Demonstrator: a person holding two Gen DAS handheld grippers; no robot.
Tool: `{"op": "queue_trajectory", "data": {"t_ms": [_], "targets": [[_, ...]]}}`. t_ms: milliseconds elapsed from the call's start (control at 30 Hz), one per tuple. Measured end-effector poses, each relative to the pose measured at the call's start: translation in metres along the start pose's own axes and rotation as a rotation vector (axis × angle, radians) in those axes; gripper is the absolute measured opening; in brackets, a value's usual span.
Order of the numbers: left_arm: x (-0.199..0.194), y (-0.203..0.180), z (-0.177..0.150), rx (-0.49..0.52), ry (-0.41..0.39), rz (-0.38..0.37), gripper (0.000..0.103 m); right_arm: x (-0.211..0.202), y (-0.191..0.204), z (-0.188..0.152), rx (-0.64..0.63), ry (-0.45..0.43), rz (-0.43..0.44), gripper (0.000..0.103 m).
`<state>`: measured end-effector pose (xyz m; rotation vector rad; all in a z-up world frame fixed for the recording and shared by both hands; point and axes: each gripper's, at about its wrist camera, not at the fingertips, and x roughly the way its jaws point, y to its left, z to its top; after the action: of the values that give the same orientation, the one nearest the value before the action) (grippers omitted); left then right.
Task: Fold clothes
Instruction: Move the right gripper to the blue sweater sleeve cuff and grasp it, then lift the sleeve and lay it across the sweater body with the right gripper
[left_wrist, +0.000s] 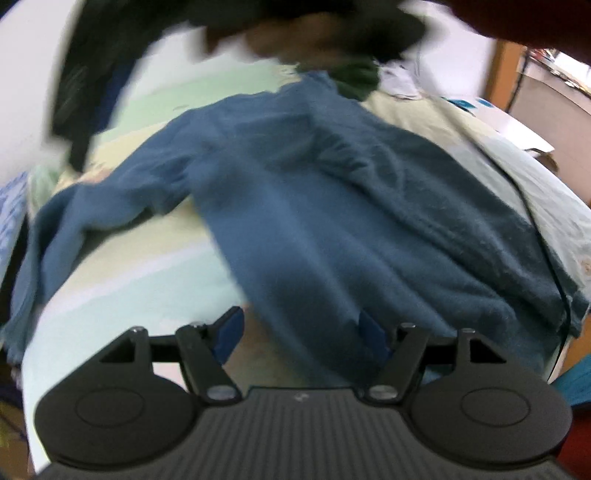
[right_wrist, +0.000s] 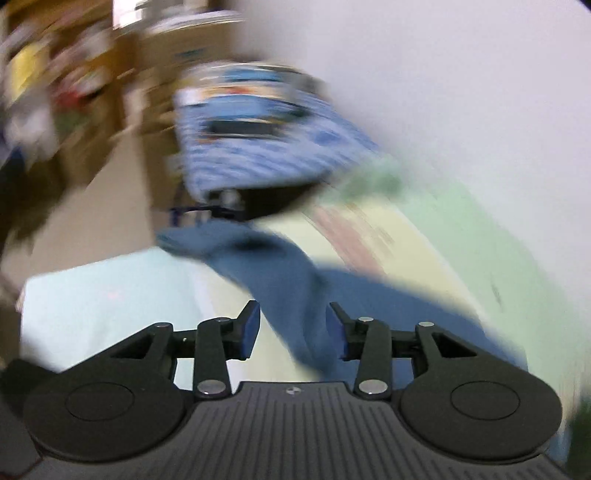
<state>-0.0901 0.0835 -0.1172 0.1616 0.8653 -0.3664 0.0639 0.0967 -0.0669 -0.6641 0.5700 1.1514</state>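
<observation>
Two views share one blue shirt, spread on a bed with a pale green and yellow sheet. The left wrist view shows most of it: body lying flat and rumpled, one sleeve trailing off toward the left edge of the bed, a heap of dark clothes beyond it, and a black cable running along its right side. The left hand-held gripper stands wide over the shirt's near hem, its pads clear of the cloth. The right wrist view, heavily blurred, shows only a sleeve, which runs between the fingers of the right hand-held gripper; they are moderately apart and not pinching it. Only this view shows a blue patterned bag past the bed's end.
</observation>
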Motion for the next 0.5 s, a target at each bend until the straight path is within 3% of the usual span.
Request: {"op": "queue_trajectory", "data": {"t_ms": [100,200,300,367,400,500], "targets": [[-0.015,0.008,-0.012,-0.054,-0.013,0.034,0.075,0.043,0.037,0.026,-0.303,-0.003,0.062,0.054],[-0.025,0.022,-0.029,-0.126,-0.008,0.087,0.075,0.083,0.074,0.035,-0.585,0.025,0.109,0.053],[-0.033,0.042,-0.042,-0.224,0.0,0.118,0.073,0.109,0.098,0.031,-0.72,0.041,0.124,0.049],[-0.038,0.051,-0.047,-0.261,-0.007,0.13,0.073,0.122,0.102,0.034,-0.719,0.05,0.103,0.03],[-0.04,0.053,-0.048,-0.267,-0.01,0.13,0.073,0.127,0.101,0.038,-0.686,0.057,0.086,0.008],[-0.039,0.056,-0.049,-0.27,-0.012,0.115,0.073,0.124,0.082,0.049,-0.528,0.039,0.061,0.005]]}}
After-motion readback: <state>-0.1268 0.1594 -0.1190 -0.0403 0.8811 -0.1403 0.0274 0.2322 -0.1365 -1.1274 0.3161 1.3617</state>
